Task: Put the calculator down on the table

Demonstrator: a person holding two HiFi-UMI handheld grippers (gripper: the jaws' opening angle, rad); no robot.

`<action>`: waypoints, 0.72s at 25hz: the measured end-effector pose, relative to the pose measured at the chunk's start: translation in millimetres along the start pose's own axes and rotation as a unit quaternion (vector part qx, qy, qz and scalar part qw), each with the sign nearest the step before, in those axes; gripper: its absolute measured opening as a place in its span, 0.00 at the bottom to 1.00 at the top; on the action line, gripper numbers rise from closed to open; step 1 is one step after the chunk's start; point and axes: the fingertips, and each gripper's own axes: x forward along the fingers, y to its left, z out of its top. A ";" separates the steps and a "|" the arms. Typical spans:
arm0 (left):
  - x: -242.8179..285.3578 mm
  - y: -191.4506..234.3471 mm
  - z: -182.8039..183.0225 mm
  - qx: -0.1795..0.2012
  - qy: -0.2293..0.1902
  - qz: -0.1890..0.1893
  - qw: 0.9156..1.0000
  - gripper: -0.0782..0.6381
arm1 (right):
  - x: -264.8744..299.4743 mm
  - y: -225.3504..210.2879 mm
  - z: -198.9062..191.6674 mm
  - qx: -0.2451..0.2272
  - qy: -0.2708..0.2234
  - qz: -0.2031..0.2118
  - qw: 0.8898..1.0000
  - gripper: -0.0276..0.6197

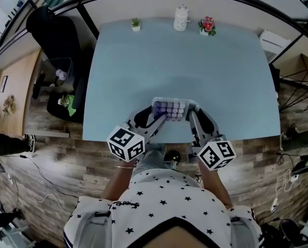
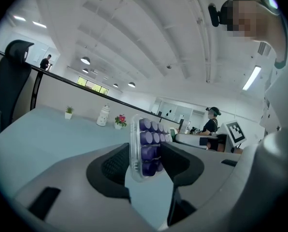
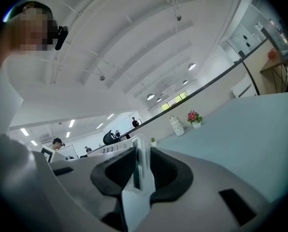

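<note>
A clear-cased calculator [image 1: 170,109] with purple keys hangs just above the near edge of the pale blue table [image 1: 185,61]. It is held from both ends. My left gripper [image 1: 156,117] is shut on its left end, and my right gripper [image 1: 191,115] is shut on its right end. In the left gripper view the calculator [image 2: 146,149] stands on edge between the dark pads, keys facing right. The right gripper view shows only the thin edge of the calculator [image 3: 141,166], clamped between the pads. Its underside is hidden.
Along the table's far edge stand a small green plant [image 1: 136,24], a white bottle-shaped figure [image 1: 181,18] and a pot of red flowers [image 1: 207,26]. A black chair [image 1: 45,22] is off the table's left side. People sit at desks in the background.
</note>
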 end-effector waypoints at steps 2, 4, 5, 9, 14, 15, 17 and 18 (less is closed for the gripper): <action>8.4 10.4 1.2 -0.006 0.003 -0.003 1.000 0.40 | 11.5 -6.0 0.3 -0.001 0.005 -0.007 1.000 0.18; 15.6 20.9 2.8 -0.009 0.005 -0.004 1.000 0.40 | 23.0 -10.7 0.1 -0.001 0.008 -0.011 1.000 0.18; 18.8 26.1 3.5 -0.010 0.007 -0.005 1.000 0.40 | 28.4 -12.7 -0.2 0.000 0.010 -0.013 1.000 0.18; 29.7 44.7 5.1 -0.018 0.013 -0.011 1.000 0.40 | 47.4 -19.2 -1.8 0.003 0.015 -0.025 1.000 0.18; 45.6 77.7 11.1 -0.023 0.021 -0.014 0.999 0.40 | 82.4 -28.0 -4.5 0.004 0.025 -0.042 0.999 0.18; 49.1 83.7 12.1 -0.025 0.022 -0.014 0.999 0.40 | 89.2 -30.2 -4.7 0.004 0.027 -0.046 0.999 0.18; 53.3 90.8 12.1 -0.029 0.023 -0.015 0.999 0.40 | 96.8 -32.6 -5.0 0.002 0.029 -0.051 0.998 0.18; 54.4 93.6 10.9 -0.031 0.024 -0.017 0.999 0.40 | 99.1 -33.3 -6.0 0.000 0.030 -0.054 0.998 0.18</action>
